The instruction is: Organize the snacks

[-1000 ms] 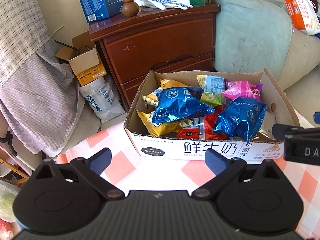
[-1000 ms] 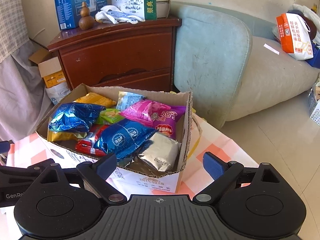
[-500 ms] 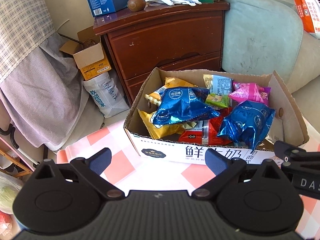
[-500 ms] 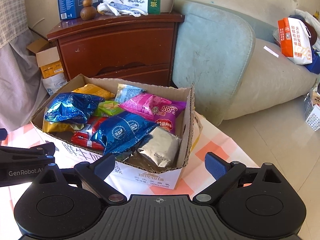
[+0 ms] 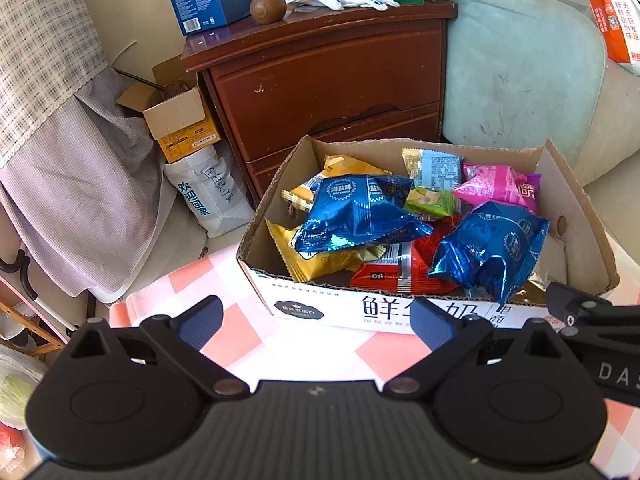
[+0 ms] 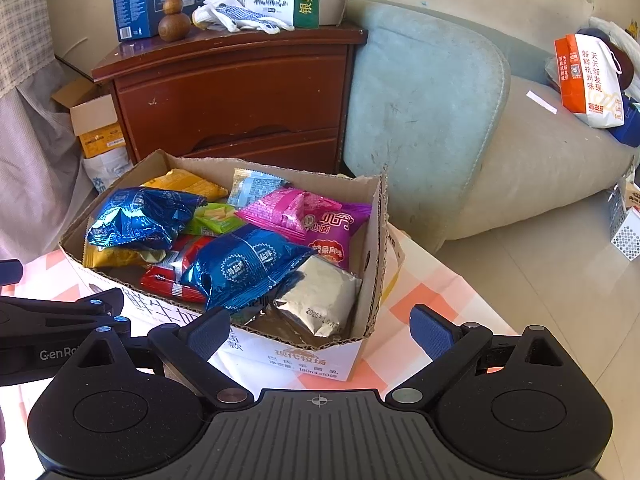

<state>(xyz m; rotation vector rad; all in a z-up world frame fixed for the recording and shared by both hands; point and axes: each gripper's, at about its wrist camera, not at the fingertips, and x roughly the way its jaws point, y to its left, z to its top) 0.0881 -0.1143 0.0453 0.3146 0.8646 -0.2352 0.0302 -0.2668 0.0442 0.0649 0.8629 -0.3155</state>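
Left gripper point(image 5: 316, 318): fingers spread apart, holding nothing, before the cardboard box point(image 5: 400, 312) on the checked tabletop point(image 5: 224, 340). Right gripper point(image 6: 320, 332): likewise spread and unladen, at the box's near corner. Contents: snack packets point(image 6: 248, 268), blue, pink, red, yellow, silver, heaped inside.

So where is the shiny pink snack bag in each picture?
Left wrist view: the shiny pink snack bag lies at the far right of the open cardboard box, behind a crinkly blue foil bag.
Right wrist view: the pink bag lies mid-frame by the box's right wall, above a silver foil packet.
Shared landmark: the small brown wooden gourd on the dark wooden cabinet.
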